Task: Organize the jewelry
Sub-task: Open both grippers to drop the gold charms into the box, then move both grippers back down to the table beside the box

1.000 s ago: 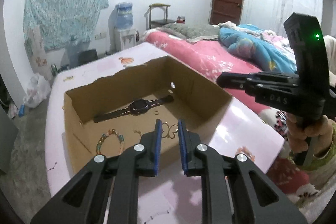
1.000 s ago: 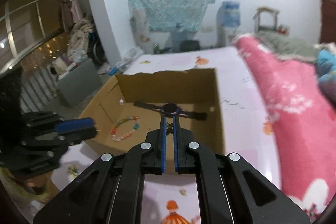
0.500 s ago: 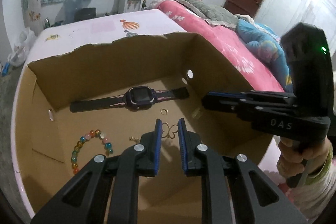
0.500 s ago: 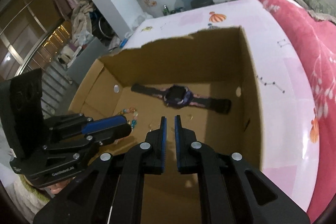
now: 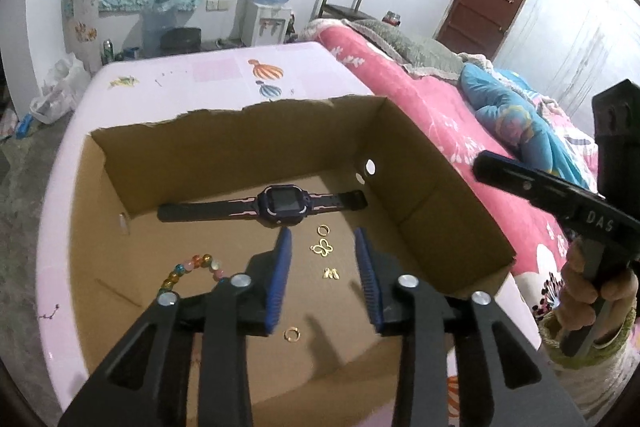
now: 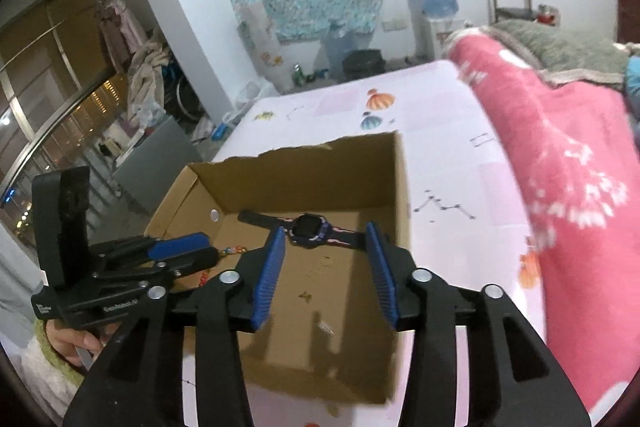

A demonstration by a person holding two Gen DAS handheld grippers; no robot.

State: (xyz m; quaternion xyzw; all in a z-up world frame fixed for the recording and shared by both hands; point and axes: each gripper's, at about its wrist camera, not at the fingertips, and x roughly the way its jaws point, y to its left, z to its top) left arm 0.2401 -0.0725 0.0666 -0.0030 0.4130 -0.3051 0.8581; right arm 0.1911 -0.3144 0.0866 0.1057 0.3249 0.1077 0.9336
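Both grippers hang over the open cardboard box [image 5: 440,187]. The left gripper [image 5: 323,283] and the right gripper [image 6: 326,275] are opening, with nothing pinched between the jaws. Judged step: pick up one small piece. Lower the left jaws astride the butterfly charm [image 5: 322,248], pads clear of the floor, then close slowly.

The watch [image 5: 280,207], dark with pink strap trim, lies flat along the box's far wall. The bead bracelet [image 5: 192,269], multicoloured, lies near the left wall.

Dark smartwatch [image 5: 282,207], bead bracelet [image 5: 192,269], gold butterfly charm [image 5: 322,248] lie flat inside cardboard box [image 5: 240,143].
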